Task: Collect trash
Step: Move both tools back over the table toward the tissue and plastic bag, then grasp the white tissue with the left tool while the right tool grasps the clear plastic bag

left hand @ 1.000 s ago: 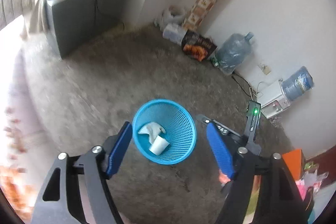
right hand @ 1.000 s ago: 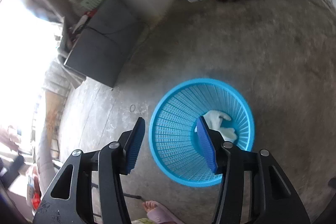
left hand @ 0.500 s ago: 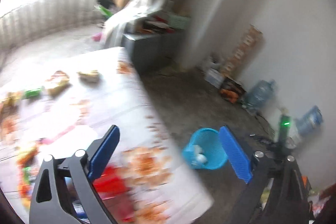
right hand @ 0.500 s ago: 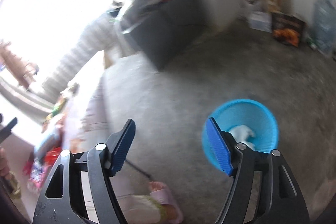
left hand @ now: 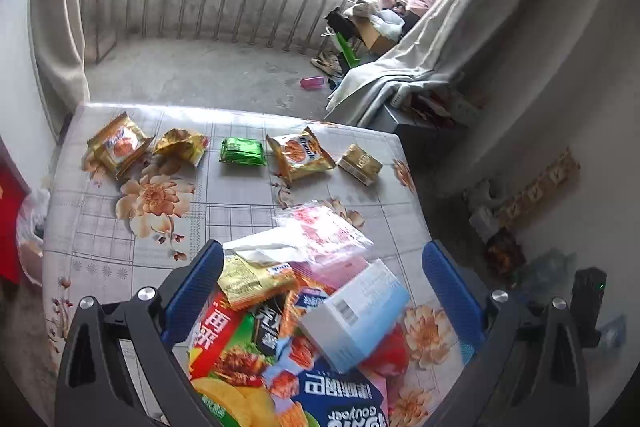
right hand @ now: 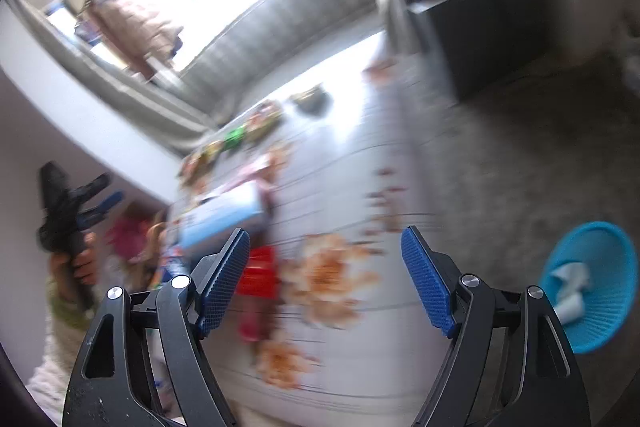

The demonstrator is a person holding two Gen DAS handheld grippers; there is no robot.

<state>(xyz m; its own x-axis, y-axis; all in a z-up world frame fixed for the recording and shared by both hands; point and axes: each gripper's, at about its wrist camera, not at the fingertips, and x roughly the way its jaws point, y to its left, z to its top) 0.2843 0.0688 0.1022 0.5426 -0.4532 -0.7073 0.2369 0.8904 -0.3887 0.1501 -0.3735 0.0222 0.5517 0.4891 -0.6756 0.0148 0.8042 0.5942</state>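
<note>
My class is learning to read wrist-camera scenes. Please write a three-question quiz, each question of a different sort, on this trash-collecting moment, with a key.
1. True or false: the left gripper holds a wrapper.
2. Multiple choice: the blue basket stands A) on the table, B) on the floor beside the table, C) on the balcony.
3. Fill in: in the far row of snack packets on the table, the one between the gold packets is coloured ____.

Key: 1 false, its jaws are open and empty above the pile. 2 B. 3 green.
</note>
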